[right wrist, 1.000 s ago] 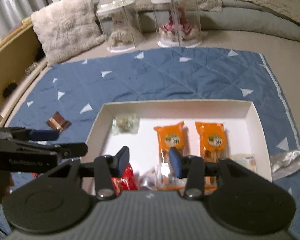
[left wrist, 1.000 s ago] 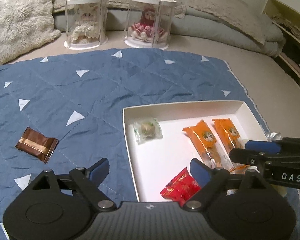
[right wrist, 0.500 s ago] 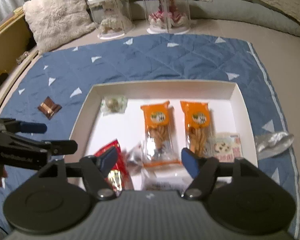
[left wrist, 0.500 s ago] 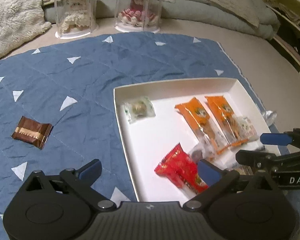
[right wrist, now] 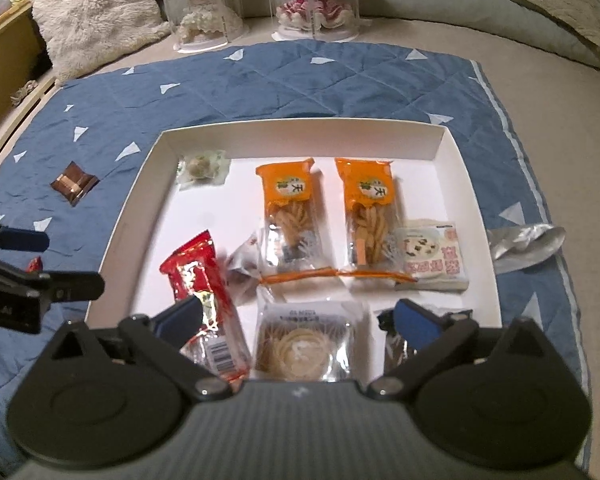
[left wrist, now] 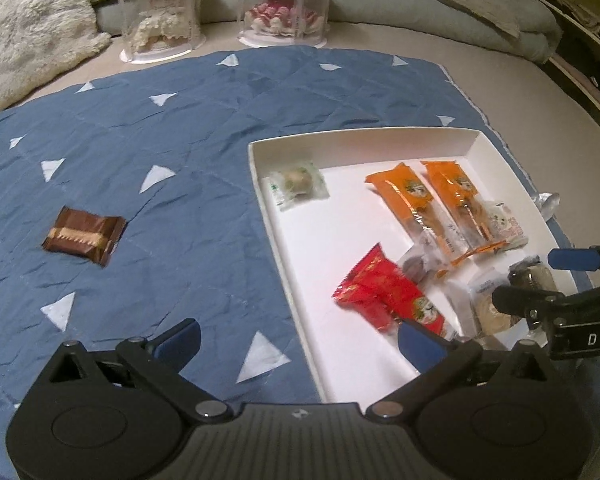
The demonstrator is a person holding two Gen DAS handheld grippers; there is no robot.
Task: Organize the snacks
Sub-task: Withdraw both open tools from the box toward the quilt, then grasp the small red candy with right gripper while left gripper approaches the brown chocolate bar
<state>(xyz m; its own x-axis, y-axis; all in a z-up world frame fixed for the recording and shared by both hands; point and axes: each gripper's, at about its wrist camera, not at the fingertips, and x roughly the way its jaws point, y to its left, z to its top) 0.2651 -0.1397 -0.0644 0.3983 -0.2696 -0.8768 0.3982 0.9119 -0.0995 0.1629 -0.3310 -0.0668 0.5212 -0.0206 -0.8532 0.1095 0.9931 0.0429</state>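
Both the left gripper [left wrist: 298, 344] and right gripper [right wrist: 298, 316] had jaws wide apart, holding nothing. Most snacks sat in the white tray [right wrist: 470, 184]; the brown packet [left wrist: 85, 235] lay left of it on the blue quilt [left wrist: 180, 120].

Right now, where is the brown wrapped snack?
The brown wrapped snack lies on the blue quilt, outside and left of the white tray, ahead of the left gripper; the right wrist view shows it far left.
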